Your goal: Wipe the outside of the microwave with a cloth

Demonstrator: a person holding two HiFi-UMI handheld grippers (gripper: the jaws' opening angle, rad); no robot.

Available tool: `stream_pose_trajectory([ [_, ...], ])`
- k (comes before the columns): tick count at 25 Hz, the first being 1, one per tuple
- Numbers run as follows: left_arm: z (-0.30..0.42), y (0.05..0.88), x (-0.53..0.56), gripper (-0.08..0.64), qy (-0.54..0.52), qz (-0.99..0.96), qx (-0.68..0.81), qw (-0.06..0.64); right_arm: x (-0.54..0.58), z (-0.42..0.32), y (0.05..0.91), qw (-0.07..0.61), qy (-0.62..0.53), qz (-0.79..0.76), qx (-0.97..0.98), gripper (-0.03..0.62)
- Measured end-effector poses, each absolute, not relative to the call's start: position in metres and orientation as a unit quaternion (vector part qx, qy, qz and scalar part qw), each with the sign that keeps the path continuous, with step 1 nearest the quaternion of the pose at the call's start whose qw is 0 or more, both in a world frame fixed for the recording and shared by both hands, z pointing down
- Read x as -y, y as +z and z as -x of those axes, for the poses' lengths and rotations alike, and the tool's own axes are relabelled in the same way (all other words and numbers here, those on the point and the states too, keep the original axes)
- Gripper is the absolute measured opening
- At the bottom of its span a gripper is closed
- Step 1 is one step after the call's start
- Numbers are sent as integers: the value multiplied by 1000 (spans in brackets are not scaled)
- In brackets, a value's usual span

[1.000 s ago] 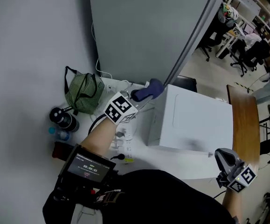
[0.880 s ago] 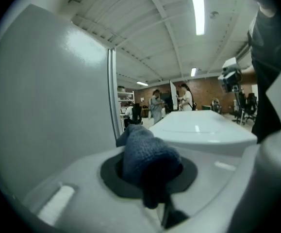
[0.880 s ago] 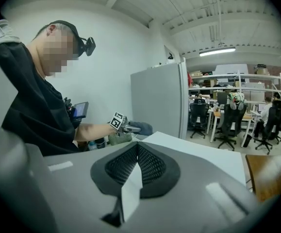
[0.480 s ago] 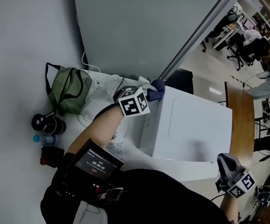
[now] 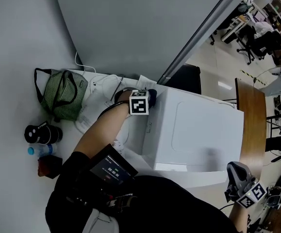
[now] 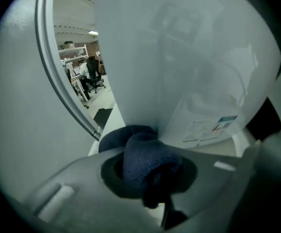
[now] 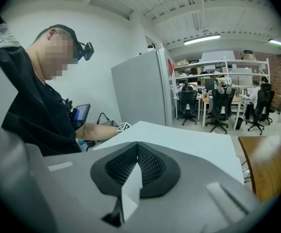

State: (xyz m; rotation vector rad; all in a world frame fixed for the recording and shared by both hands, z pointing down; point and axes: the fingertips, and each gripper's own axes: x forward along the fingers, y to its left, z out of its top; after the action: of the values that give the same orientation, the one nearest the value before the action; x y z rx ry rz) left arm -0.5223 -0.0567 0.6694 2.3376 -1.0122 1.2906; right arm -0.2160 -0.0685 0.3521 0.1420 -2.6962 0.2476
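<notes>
now | cloth (image 6: pixel 147 166) clamped between left gripper (image 6: pixel 150 178) jaws | against microwave (image 5: pixel 198 130)

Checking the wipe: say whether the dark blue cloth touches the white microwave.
Touching: left gripper view shows dark blue cloth pressed against white microwave wall, no gap.

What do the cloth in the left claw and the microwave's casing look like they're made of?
Cloth: dark blue, soft fuzzy fabric, probably terry or microfibre; it bunches in thick rolls in the left claw.
Microwave: white casing, smooth, faintly glossy, likely painted sheet metal, though plastic can't be excluded; flat top with a pressed outline.
</notes>
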Motion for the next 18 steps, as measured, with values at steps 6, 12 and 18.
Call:
stream_pose_trajectory([
  [6, 523, 724, 51, 55, 534, -768, 331, 127, 67, 217, 352, 211, 90, -53, 972, 5],
  [12, 546, 591, 28, 54, 444, -781, 428, 100, 58, 233, 349, 180, 87, -23, 980, 5],
  [18, 511, 473, 3, 54, 408, -794, 447, 56, 48, 243, 347, 154, 94, 0, 984, 5],
])
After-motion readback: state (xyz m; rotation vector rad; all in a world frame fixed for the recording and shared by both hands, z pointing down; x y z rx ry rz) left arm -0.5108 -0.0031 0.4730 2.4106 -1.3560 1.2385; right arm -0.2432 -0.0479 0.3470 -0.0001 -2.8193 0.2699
